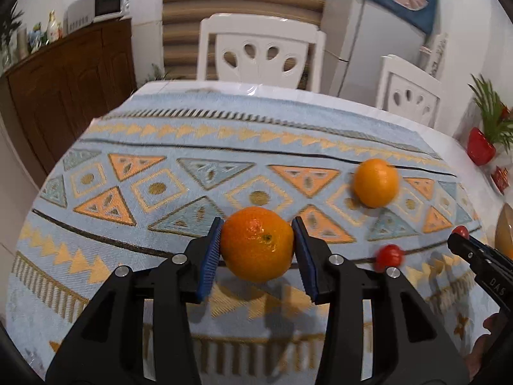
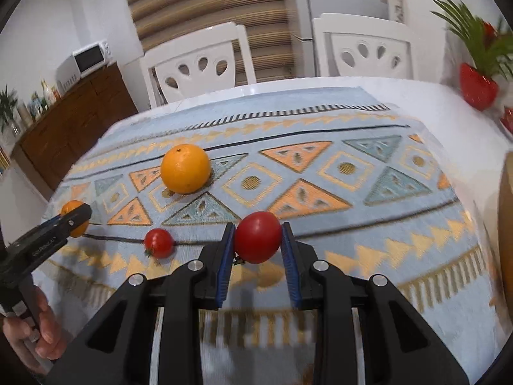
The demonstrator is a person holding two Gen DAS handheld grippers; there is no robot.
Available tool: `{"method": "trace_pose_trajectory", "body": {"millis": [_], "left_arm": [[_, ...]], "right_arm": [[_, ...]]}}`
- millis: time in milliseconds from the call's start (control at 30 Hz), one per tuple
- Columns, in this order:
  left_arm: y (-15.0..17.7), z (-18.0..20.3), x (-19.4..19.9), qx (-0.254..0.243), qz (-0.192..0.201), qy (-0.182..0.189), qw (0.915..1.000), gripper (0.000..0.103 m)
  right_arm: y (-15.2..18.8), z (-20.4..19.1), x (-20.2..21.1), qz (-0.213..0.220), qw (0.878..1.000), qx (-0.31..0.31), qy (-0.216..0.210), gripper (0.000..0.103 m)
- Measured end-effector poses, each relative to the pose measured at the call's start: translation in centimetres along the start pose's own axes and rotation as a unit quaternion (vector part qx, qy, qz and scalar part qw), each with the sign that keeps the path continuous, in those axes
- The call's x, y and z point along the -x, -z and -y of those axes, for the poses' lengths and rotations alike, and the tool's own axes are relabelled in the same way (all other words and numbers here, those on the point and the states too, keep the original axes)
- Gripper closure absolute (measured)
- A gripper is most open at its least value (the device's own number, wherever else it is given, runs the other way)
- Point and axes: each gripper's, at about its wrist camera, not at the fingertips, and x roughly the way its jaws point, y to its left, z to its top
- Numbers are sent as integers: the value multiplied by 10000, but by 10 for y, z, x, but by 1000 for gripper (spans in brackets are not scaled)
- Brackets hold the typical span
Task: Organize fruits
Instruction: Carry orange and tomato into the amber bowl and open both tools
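My left gripper (image 1: 258, 222) is shut on a dark orange (image 1: 256, 247), its blue pads (image 1: 211, 256) pressing both sides, just above the patterned cloth (image 1: 160, 147). In the right wrist view my right gripper (image 2: 258, 225) is shut on a red tomato (image 2: 258, 236), also a little above the cloth. A lighter orange (image 2: 185, 168) lies on the cloth further back, seen also as the orange (image 1: 375, 182). A smaller tomato (image 2: 158, 243) rests between the two grippers, the same tomato (image 1: 388, 256) showing in the left wrist view. The left gripper (image 2: 77, 216) shows at the left edge.
Two white chairs (image 1: 259, 51) (image 2: 362, 48) stand behind the table. A red vase with a green plant (image 2: 477, 86) sits at the far right corner. A tan container's edge (image 2: 506, 224) is at the right. A wooden cabinet with a microwave (image 1: 109, 4) is on the left. A hand (image 2: 38, 333) holds the left gripper's handle.
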Motion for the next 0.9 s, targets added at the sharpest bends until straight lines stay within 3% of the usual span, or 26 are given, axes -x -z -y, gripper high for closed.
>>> {"method": "trace_pose_trajectory", "body": {"millis": [233,467,700,900], "left_arm": [[-8,73,67,-497,441,707,9953,60],[-15,177,126,-1039,762,1763,9759,60],[-14,287,134,-1529,405,2830,9460,60],[-4,374,110,-1976,-61,3259,9245,60]], "right_arm": [[-3,54,86,511,9971,-562,41,75],[-13,125,183,1234,9860,-991,520,75],[-10,204,243,1598,9685,-1490,1196,75],[-8,258,251,1562,9566,-1854,1618,75]]}}
